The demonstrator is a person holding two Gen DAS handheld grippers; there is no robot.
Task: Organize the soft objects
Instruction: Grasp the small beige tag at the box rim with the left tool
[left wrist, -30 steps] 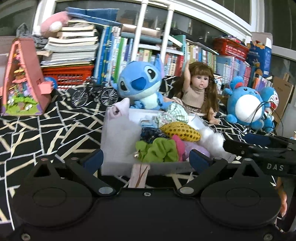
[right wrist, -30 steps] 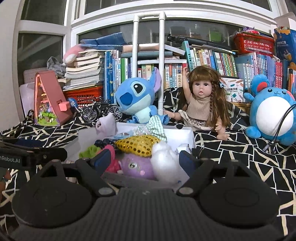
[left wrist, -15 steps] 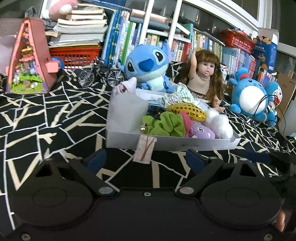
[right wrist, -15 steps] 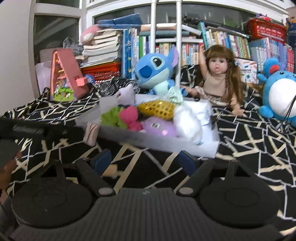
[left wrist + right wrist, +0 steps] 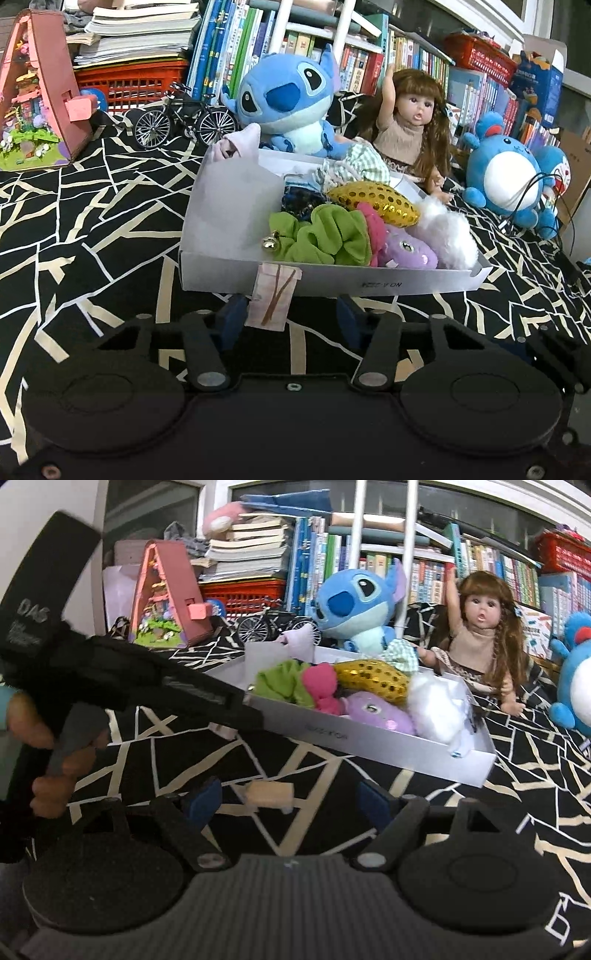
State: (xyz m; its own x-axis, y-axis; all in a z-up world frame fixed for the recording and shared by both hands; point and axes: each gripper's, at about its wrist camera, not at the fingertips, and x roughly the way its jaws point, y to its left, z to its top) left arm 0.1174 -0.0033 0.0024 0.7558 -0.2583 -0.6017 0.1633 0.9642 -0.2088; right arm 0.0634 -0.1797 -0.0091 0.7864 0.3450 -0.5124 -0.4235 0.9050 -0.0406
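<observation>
Left wrist: black patterned cloth (image 5: pixel 92 221), bookshelves (image 5: pixel 369 55) behind; left jaws closing (tag (image 5: pixel 271 299) between), right jaws spread.

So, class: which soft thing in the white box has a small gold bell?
The green scrunchie, at the box's front-left; neither pink nor purple neighbour shows one.

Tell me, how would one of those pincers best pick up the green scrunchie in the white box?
Probably from above, pinching the raised ruffled folds of the green scrunchie. It lies on top of the pile at the front of the white box, so the top is free, while the box wall blocks a low approach and the pink toy crowds its right side. Its soft bunched fabric should give under the pads.
</observation>
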